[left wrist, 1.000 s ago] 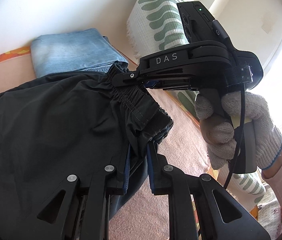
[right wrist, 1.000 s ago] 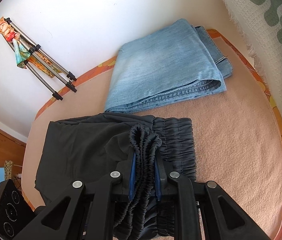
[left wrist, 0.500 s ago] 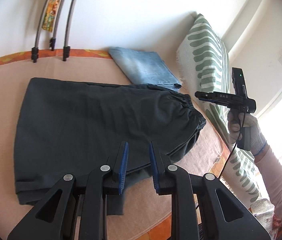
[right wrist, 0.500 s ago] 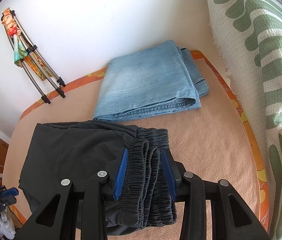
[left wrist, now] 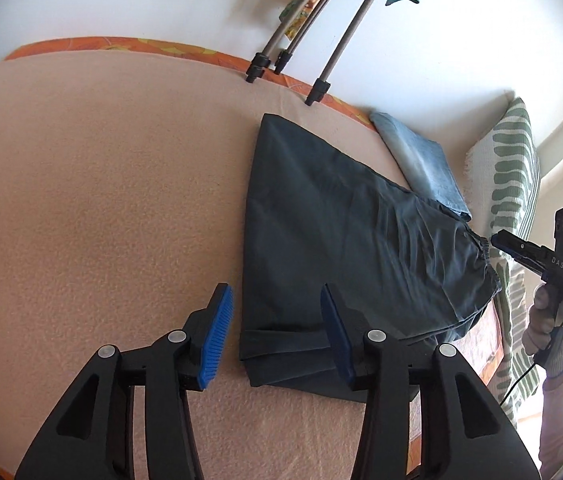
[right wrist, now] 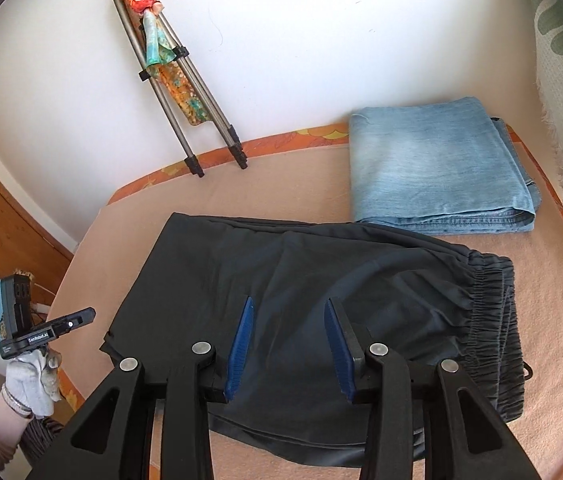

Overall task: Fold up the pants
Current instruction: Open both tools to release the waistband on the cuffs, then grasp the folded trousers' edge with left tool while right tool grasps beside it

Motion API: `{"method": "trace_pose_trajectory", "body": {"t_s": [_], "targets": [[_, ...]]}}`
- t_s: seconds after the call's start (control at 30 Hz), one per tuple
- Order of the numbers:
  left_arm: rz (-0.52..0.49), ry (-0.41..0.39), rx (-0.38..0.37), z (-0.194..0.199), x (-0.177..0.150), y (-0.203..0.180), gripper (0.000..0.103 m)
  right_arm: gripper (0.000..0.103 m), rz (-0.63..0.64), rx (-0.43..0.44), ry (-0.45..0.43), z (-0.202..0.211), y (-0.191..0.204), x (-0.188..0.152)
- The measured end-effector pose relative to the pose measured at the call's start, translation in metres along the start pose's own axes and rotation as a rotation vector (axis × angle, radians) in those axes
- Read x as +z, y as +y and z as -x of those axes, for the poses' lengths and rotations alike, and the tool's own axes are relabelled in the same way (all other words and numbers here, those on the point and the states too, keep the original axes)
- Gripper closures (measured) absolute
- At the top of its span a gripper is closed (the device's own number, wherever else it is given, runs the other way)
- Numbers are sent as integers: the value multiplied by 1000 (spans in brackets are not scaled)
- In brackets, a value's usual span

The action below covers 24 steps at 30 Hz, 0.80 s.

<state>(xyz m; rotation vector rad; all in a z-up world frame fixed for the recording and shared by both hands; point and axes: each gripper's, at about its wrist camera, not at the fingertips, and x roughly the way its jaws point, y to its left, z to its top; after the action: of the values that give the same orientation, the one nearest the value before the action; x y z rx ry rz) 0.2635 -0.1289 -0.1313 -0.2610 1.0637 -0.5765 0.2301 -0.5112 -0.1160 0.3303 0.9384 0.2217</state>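
Black pants (right wrist: pixel 321 292) lie folded flat on the peach blanket (left wrist: pixel 101 200) that covers the bed, their elastic waistband (right wrist: pixel 497 312) turned toward the bed's end where the pillow stands, the folded leg end toward the opposite, open end. One long side of the pants runs close to the wall edge, touching the folded blue jeans (right wrist: pixel 437 168) that sit in the corner by the green-and-white patterned pillow (left wrist: pixel 515 168). Loose layers of dark cloth stick out unevenly at the leg end near the front edge of the bed.

Left gripper (left wrist: pixel 275 336) hovers above the leg end with its blue-padded jaws spread wide, holding nothing; one pad is over bare blanket, the other over the cloth. Right gripper (right wrist: pixel 289 344) also stands wide open and empty, above the middle of the pants. In the left view the right gripper (left wrist: pixel 499 242) is seen from the side, just beyond the waistband, in a white-gloved hand (left wrist: pixel 549 324).

Folded tripod legs (right wrist: pixel 189 100) with a coloured cloth tied on lean against the white wall (right wrist: pixel 301 40), feet on the orange border of the bed
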Motion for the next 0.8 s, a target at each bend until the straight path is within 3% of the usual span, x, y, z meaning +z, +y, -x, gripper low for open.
{"method": "trace_pose_trajectory", "body": {"t_s": [0.2, 0.37, 0.53, 0.63, 0.8], "targets": [[1, 12, -49, 0, -9, 10, 59, 61, 84, 88, 82, -47, 73, 8], [-120, 35, -80, 2, -13, 5, 59, 50, 111, 153, 187, -98, 134, 13], [-182, 66, -63, -6, -15, 6, 59, 47, 49, 124, 337, -163, 174, 20], [-167, 103, -82, -16, -18, 12, 59, 47, 18, 91, 418, -196, 194, 20], [-146, 95, -115, -16, -19, 15, 59, 47, 57, 5, 507, -231, 227, 14]]}}
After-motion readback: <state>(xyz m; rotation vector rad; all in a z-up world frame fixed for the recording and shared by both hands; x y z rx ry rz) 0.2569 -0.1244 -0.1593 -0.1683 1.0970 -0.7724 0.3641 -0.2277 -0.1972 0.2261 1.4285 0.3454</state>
